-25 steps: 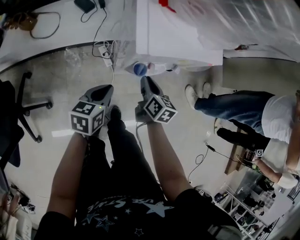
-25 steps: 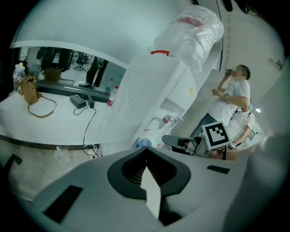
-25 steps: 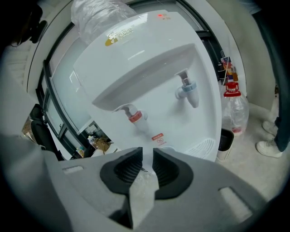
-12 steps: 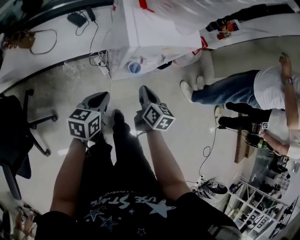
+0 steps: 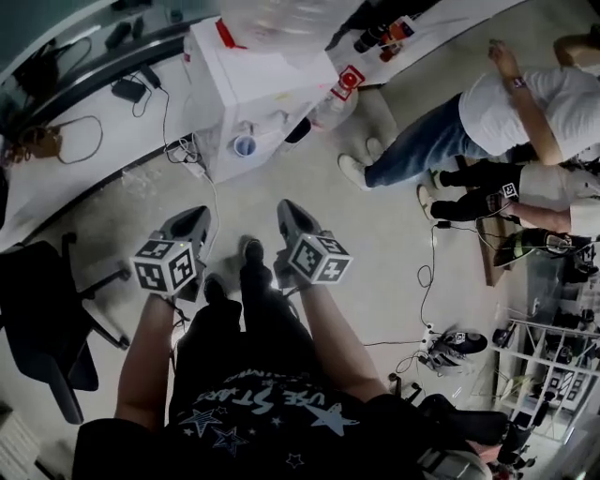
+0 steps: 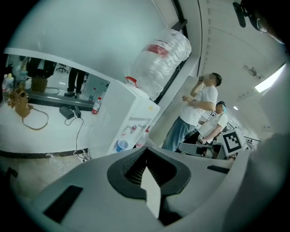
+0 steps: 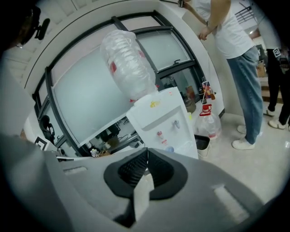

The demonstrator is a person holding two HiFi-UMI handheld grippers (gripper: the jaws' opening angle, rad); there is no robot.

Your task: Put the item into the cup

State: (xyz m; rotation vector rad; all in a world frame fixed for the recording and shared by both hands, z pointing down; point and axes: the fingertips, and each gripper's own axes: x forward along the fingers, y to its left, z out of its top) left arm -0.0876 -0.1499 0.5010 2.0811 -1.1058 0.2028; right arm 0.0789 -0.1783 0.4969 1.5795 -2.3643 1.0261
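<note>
Head view: both forearms reach forward and down, side by side over the pale floor (image 5: pixel 375 253), with the left gripper (image 5: pixel 197 216) and right gripper (image 5: pixel 287 210) aimed toward a white water dispenser (image 5: pixel 258 89). Each carries a black-and-white marker cube. The blue cup (image 5: pixel 245 145) stands in the dispenser's tap recess, well apart from both grippers. A clear bottle (image 5: pixel 272 17) sits upended on top. An office chair (image 5: pixel 47 319) is at the left, and a bystander (image 5: pixel 487 112) in a white top and jeans stands at the right. The wearer's dark shirt (image 5: pixel 272 417) shows white stars and lettering too skewed to read with certainty.

Left gripper view: the ribbed fingers (image 6: pixel 136 165) are clenched together, pads meeting with nothing between them. Beyond them stand the dispenser and the cup in its recess. The bottle bears a red label whose print is too small to read.

Right gripper view: these fingers (image 7: pixel 156 168) are likewise pressed closed and empty. The dispenser faces the camera with two taps, a speck of blue below them.
</note>
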